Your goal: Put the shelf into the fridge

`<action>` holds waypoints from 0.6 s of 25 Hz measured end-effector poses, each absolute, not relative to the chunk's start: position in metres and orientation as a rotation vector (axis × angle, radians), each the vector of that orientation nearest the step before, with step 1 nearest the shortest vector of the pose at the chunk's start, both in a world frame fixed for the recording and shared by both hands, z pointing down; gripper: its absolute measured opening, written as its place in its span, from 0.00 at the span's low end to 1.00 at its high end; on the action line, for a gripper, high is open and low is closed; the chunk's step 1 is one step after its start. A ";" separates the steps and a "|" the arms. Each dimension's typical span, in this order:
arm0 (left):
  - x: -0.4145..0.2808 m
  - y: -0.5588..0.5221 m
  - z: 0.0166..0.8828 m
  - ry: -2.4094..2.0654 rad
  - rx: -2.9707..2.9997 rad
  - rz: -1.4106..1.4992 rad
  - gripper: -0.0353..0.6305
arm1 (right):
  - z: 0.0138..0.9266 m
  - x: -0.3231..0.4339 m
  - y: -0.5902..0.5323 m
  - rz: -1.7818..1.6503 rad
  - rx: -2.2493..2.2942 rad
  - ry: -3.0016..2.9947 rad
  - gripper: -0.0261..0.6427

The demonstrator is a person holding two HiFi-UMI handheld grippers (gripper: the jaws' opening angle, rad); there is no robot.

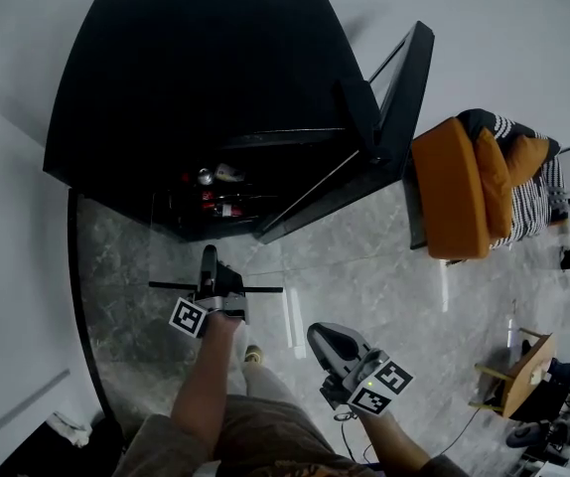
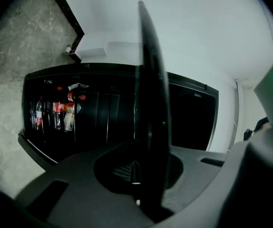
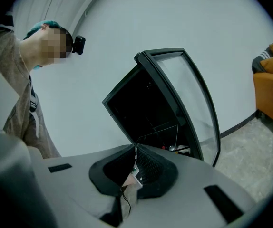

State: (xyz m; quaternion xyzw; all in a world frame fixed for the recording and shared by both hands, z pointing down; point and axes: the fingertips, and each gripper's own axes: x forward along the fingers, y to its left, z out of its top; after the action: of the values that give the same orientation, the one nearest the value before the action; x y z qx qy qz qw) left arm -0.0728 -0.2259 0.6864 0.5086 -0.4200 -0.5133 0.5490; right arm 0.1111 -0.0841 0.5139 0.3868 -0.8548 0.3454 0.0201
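shelf [image 2: 151, 108]: off the floor [image 1: 364, 266], edge-on, just short of the fridge [image 1: 196, 87] opening, likely lined up to slide in | left gripper [image 1: 209, 261]: jaws pinching the shelf's near edge | right gripper [image 3: 135, 152]: jaws pressed together, empty, probably spare | door [image 1: 404, 87]: swung wide for clearance | bottles [image 2: 55, 110] inside fridge: red labels, print too small to read
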 end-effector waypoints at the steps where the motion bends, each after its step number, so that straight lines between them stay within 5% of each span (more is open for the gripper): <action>1: -0.073 -0.229 0.687 -1.000 1.205 -1.220 0.08 | 0.514 0.111 -0.085 1.072 1.200 -2.650 0.08; 15: -0.070 -0.267 0.703 -1.083 1.190 -1.250 0.08 | 0.533 0.118 -0.084 1.103 1.235 -2.594 0.08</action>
State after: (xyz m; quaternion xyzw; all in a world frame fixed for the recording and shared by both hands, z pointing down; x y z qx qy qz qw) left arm -0.0704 -0.2670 0.7027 0.4974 -0.4527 -0.5223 0.5243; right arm 0.1179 -0.0838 0.5331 0.4011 -0.8425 0.3582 0.0321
